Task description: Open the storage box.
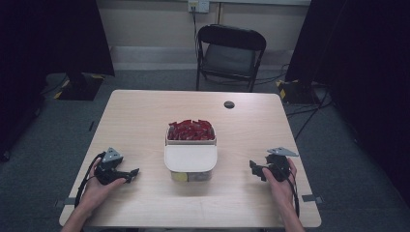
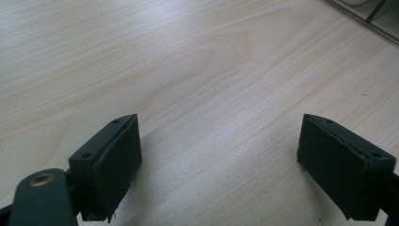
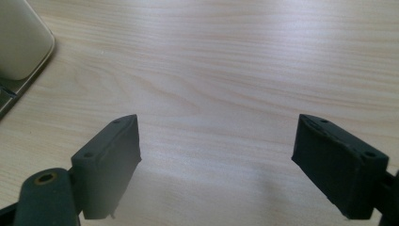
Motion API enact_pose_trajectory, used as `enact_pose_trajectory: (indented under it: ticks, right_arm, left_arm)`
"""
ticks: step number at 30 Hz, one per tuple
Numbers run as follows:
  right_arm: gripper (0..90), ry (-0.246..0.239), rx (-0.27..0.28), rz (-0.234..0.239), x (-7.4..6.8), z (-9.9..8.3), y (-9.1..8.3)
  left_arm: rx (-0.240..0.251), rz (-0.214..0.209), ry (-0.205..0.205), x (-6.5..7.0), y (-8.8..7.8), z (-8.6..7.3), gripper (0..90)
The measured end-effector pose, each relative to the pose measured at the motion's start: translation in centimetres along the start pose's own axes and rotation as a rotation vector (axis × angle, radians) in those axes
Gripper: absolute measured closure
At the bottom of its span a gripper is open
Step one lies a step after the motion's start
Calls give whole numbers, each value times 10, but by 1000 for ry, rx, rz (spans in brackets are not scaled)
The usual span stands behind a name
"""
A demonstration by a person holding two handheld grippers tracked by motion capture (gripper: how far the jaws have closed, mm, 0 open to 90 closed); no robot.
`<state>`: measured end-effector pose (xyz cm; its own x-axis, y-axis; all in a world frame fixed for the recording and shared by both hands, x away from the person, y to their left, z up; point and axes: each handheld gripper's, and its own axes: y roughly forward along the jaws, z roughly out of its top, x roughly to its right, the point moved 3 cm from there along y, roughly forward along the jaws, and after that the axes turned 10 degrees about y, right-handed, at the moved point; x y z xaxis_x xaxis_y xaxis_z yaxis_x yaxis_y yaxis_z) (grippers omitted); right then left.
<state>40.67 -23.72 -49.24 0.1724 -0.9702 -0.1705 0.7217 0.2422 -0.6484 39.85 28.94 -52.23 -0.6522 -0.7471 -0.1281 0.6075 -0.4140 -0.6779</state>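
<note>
Clear plastic container (image 1: 190, 159) sitting mid-table, far half heaped with red packets (image 1: 191, 130), cream lid (image 1: 190, 157) lying over near half. Left gripper (image 1: 129, 175) and right gripper (image 1: 255, 170) resting on pale wooden table (image 1: 145, 116) either side, well apart from container, jaws pointing inward, likely readying for two-sided approach. Both sets of jaws standing wide apart, gripping nothing. Bare tabletop flanking container, leaving open room; table edges well away. Black folding chair (image 1: 231, 53) standing beyond far edge.
</note>
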Motion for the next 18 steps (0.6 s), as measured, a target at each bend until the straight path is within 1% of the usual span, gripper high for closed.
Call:
enact_pose_trajectory:
  ticks: [2, 3, 4, 7, 10, 15, 18]
  right_arm:
    - [148, -9, 1, 6, -2, 1, -1]
    - [149, -11, 2, 19, -4, 2, -2]
    - [149, -11, 2, 19, -4, 2, -2]
    - [149, -18, 6, 40, -9, 3, -5]
    - [149, -28, 9, 61, -15, 4, -8]
    - [146, -60, 29, 90, -27, 6, -14]
    - [146, -74, 28, 118, -34, 6, -16]
  left_arm:
    - [0, 0, 0, 0, 0, 0, 137]
    - [0, 0, 0, 0, 0, 0, 137]
    - [0, 0, 0, 0, 0, 0, 137]
    - [0, 0, -2, 0, 0, 0, 137]
    - [0, 0, -1, 0, 0, 0, 137]
    - [0, 0, 0, 0, 0, 0, 137]
    - [1, 0, -2, 0, 0, 0, 137]
